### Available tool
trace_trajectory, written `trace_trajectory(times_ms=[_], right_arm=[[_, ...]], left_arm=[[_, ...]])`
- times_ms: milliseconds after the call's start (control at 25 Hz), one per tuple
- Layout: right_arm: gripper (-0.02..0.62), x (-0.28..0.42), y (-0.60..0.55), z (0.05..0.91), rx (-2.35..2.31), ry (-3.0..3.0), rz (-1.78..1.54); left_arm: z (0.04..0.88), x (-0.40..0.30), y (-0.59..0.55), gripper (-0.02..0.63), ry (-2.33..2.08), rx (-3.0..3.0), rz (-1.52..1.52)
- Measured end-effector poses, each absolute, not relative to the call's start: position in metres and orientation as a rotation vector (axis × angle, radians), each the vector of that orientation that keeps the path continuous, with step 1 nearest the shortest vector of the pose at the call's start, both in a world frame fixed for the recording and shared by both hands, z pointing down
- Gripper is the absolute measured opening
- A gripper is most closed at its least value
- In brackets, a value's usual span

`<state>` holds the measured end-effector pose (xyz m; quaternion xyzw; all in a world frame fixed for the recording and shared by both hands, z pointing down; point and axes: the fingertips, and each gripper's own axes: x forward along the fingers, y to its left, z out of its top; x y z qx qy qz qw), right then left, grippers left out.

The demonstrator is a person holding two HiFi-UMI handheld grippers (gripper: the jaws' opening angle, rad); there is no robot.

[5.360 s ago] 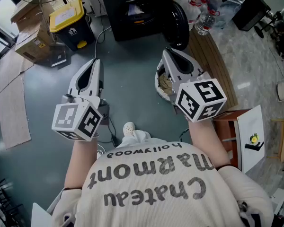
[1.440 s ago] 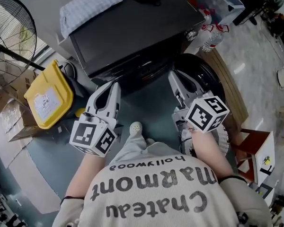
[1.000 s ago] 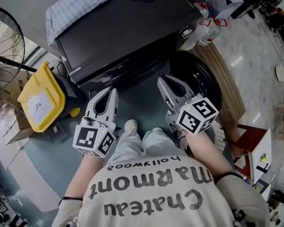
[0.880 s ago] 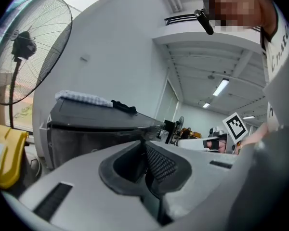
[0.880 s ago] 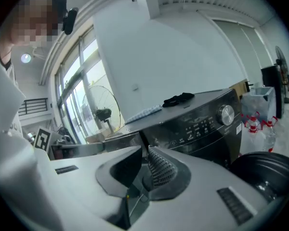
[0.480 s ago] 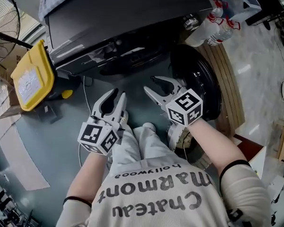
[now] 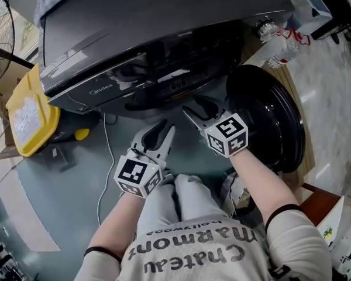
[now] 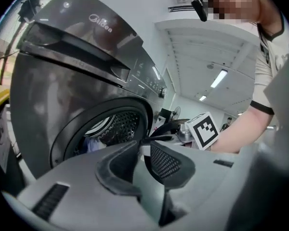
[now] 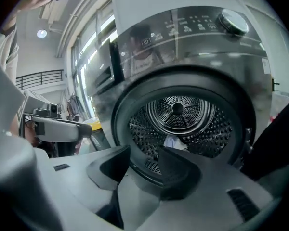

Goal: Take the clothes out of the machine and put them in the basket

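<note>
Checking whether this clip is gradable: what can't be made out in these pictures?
- Clothes: right gripper view, only a pale scrap low in the drum; number too small to tell.
- Drum inside: head view, hidden under the machine front.
- Basket: head view, mostly behind the right forearm; contents hidden.

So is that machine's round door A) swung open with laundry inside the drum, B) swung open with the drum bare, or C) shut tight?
A: the door stands swung aside to the right of the opening, and the right gripper view shows a pale garment lying at the bottom of the drum.
</note>
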<state>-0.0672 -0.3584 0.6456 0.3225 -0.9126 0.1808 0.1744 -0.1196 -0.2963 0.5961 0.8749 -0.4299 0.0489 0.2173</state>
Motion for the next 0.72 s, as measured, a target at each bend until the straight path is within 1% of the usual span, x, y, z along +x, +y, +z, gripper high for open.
trace_trajectory(times_ms=[40,80,200,240,280,320,640,720], right_arm=[[0.198,-0.071,-0.365,0.657,0.925,-2.593,0.509],[0.198,-0.074,-0.371,0.669,0.933,-2.598,0.502],[0.198,-0.085,-0.391,0.702,0.949,-2.618,0.459],[0.198,-0.089,-0.397,0.713,0.953,-2.626,0.437],[0.198,-0.092,-0.403,0.723,0.957,-2.633,0.413],[0.198,-0.095,-0.410,0.732,0.962,-2.640,0.392],[0.198,-0.110,-0.463,0.801,1.041,-2.613,0.253],[0.217,-0.113,-0.469,0.813,1.042,-2.593,0.247]], left_arm=[[0.605,-0.119,-0.301,0.072,-1.189,2.454,0.128],[0.615,-0.118,-0.307,0.061,-1.183,2.481,0.122],[0.648,-0.120,-0.324,0.061,-1.163,2.522,0.109],[0.658,-0.120,-0.328,0.100,-1.151,2.535,0.110],[0.669,-0.119,-0.330,0.162,-1.132,2.555,0.119],[0.679,-0.117,-0.333,0.172,-1.118,2.578,0.128],[0.762,-0.124,-0.354,0.172,-1.141,2.598,0.117],[0.773,-0.125,-0.352,0.172,-1.139,2.593,0.110]])
